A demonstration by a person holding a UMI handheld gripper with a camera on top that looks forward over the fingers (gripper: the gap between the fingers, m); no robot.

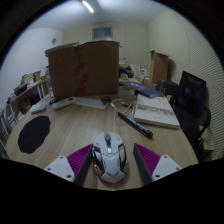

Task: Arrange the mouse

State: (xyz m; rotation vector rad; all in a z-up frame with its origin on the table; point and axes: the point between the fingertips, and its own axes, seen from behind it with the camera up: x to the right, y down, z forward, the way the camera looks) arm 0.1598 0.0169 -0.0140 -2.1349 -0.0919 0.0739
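The tongs [109, 160] are spread wide, and the white and grey mouse [109, 157] sits on the wooden table [85, 128] between their two pads [72, 160], with a gap on each side. Well beyond them lie a dark round mat [35, 132] to the left, a cardboard box [83, 68] straight ahead and a book [157, 110] to the right. To grip well, I judge the tongs should stay centred and close evenly on the mouse's flanks, so it does not twist or skid

Mouse [109, 157]: white and grey, upright on the wooden counter [85, 128]. It sits between the pads of my claw [110, 160], gaps on both sides.
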